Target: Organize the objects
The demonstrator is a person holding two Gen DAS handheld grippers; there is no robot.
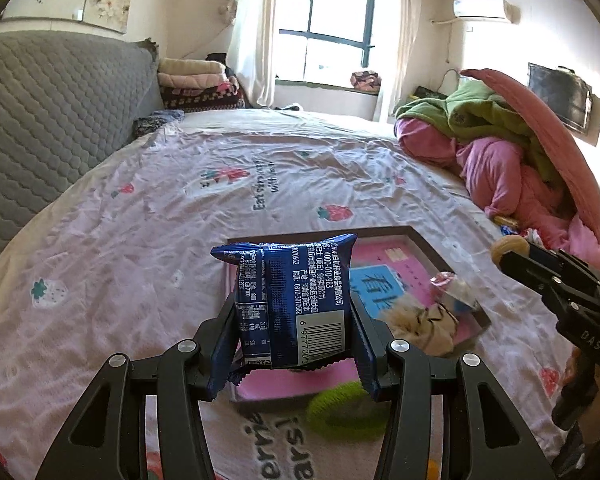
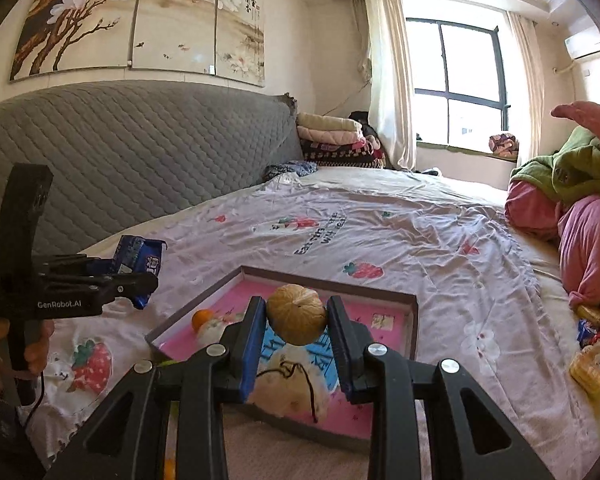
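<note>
Two hand-held grippers hover over a bed (image 1: 148,216) with a strawberry-print sheet, each carrying something above a shallow pink-lined tray (image 2: 412,308) that lies on the sheet.

Left gripper (image 1: 296,320): its jaws stand about half open and are clamped on the two sides of a blue snack packet (image 1: 288,300), which is held upright over the tray's near end. The packet looks light, puffy and crinkly, its foil probably slick; a grip across the padded middle, as here, seems safer than one on the thin sealed edges.

Right gripper (image 2: 296,320): its jaws are nearly closed and pinch a walnut (image 2: 297,314) at its widest part, above the tray. The nut looks light, hard and round, so it could roll out of a loose or off-centre pinch.

Only the left view shows the packet's barcode side, a green ball (image 1: 346,410) just outside the tray's near edge, and a wrapped sweet (image 1: 446,282) at its right rim. Only the right view shows a small orange fruit (image 2: 202,317) inside the tray, a fluffy white toy (image 2: 292,380) beneath the walnut, and the hand (image 2: 36,344) gripping the left handle.
</note>
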